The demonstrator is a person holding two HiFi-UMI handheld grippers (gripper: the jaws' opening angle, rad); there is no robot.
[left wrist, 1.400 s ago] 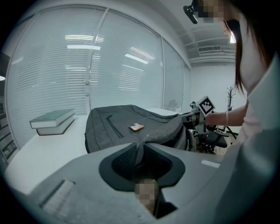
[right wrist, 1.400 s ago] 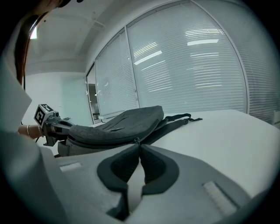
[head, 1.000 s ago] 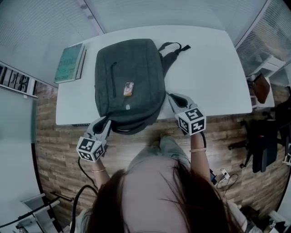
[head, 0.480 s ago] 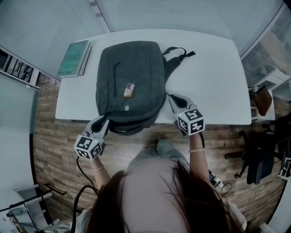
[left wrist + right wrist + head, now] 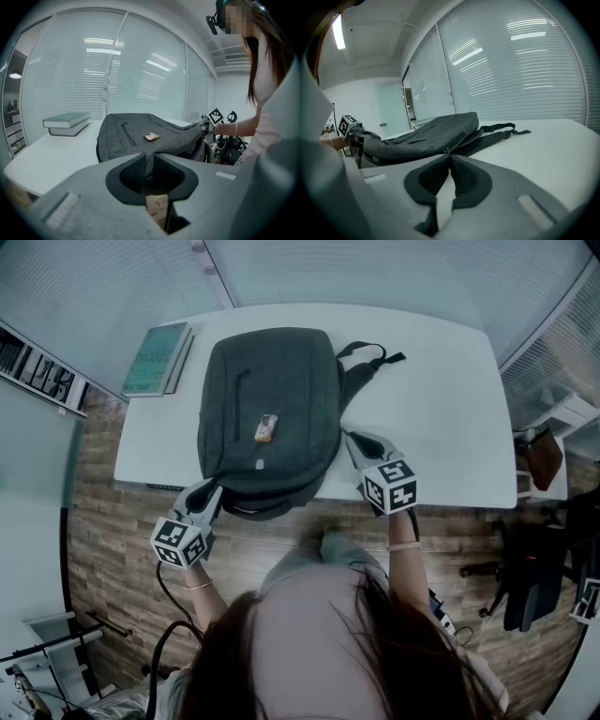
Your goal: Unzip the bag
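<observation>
Flooring (image 5: 103, 531) of wood planks shows around a white worktop (image 5: 441, 399), which is the largest thing in the head view. On the worktop lies the grey bag (image 5: 272, 381), flat with its front side up. It sits toward the left half of the worktop, and its near end hangs a little over the near edge, toward the person. Two books (image 5: 157, 357) lie stacked at the far left corner, near the bag but not touching it. The left hand-held gripper (image 5: 212, 491) is at the near left corner of the bag. In the left gripper view its jaws stand narrow, with a fold of the bag's grey fabric pinched between the pads. The right hand-held gripper (image 5: 350, 439) is on the worktop side of the bag, at its right edge near the near end. In the right gripper view its jaws are almost fully together, and their tips close on a small dark piece at the bag's seam, which looks like the zip puller (image 5: 446, 151). The black straps (image 5: 370, 357) spread on the worktop from the far right corner of the bag. A dark zip line (image 5: 238, 395) runs along the bag's front. A small orange-brown tag (image 5: 266, 427) sits near the middle of the front side.
</observation>
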